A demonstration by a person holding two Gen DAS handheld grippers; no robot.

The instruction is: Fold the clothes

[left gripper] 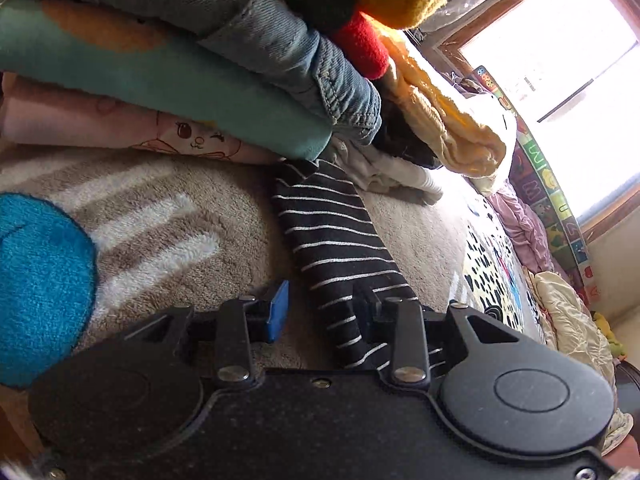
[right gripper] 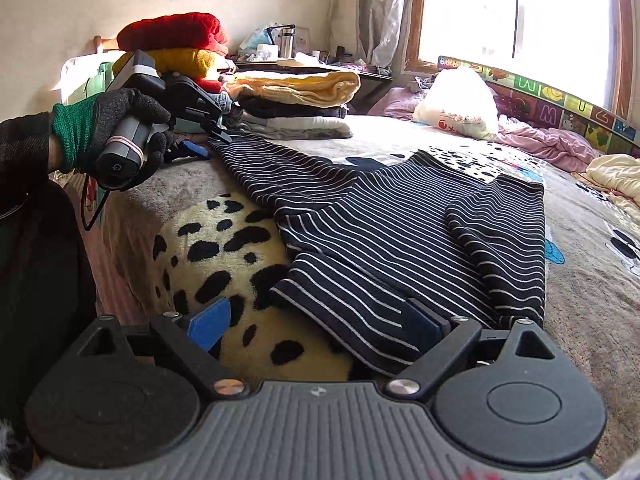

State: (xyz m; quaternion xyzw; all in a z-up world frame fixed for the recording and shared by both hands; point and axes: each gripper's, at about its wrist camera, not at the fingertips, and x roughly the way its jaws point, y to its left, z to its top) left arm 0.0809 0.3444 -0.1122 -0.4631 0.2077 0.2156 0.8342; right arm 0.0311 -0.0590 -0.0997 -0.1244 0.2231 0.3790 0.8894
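Note:
A black top with thin white stripes (right gripper: 384,216) lies flat on the bed blanket (right gripper: 208,184), one sleeve folded over its right side. Its other sleeve (left gripper: 336,236) stretches toward the clothes stack. My left gripper (left gripper: 322,307) is open and straddles that sleeve's end, blue pad (left gripper: 278,310) on the blanket, the other finger on the stripes. The right wrist view shows the left gripper (right gripper: 208,142) in a gloved hand (right gripper: 120,120). My right gripper (right gripper: 316,324) is open at the top's near hem corner, the cloth lying between its jaws.
A tall stack of folded clothes (left gripper: 200,80) rises just beyond the sleeve end, with a second pile (right gripper: 296,88) beside it. A white bag (right gripper: 460,104) and a pink quilt (right gripper: 552,144) lie under the window. A cluttered side table (right gripper: 288,44) stands behind.

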